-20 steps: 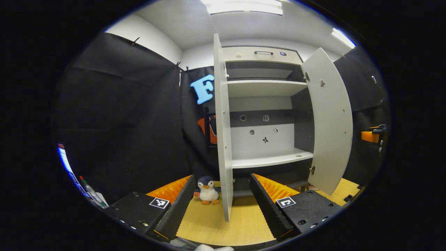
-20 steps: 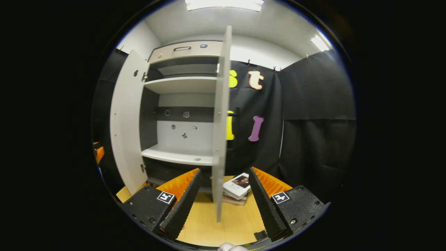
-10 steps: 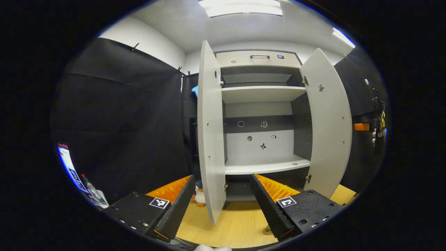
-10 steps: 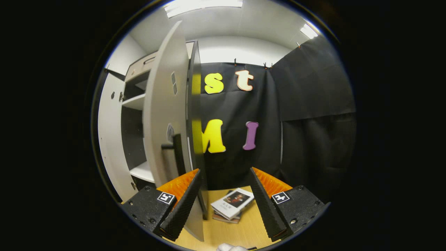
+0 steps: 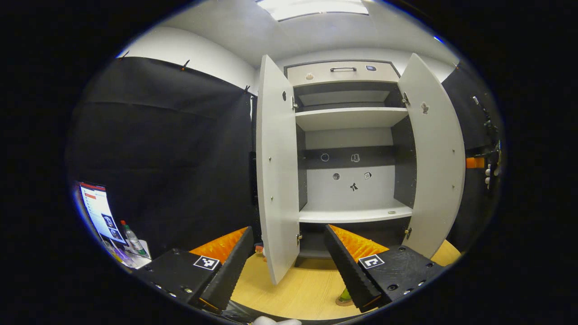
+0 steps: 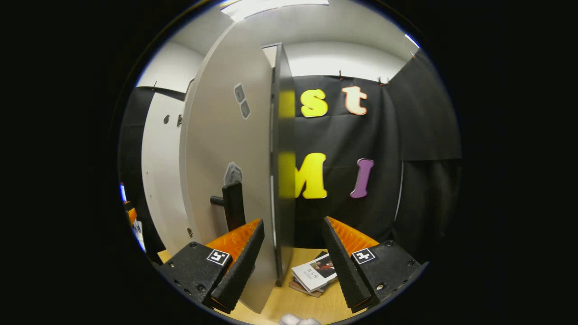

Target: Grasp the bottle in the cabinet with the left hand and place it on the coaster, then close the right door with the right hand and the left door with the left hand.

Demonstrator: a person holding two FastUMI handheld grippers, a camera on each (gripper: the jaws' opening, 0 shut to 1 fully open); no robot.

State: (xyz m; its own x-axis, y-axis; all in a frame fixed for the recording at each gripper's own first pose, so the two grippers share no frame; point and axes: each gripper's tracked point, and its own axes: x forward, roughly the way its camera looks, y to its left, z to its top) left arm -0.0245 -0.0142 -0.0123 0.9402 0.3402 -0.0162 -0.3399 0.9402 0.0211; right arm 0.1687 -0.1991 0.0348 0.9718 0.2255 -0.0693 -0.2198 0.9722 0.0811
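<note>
While the right door [image 6: 226,180] had swung partly inward since the previous second, filling the centre-left of the right gripper view, the right gripper [image 6: 289,262] stood released beside its edge. The left gripper [image 5: 286,259] was likewise released, empty. The bottle [image 5: 345,295] sat on its coaster [image 5: 342,303] at lower centre-right. Both doors remained unclosed.

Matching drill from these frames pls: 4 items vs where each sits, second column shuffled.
1 books
2 screen
3 black door handle
4 drawer

A top of the cabinet
B lying on the table
C outer face of the right door
D far left, lit, by the cloth wall

Pairs: 1-B, 2-D, 3-C, 4-A
</note>
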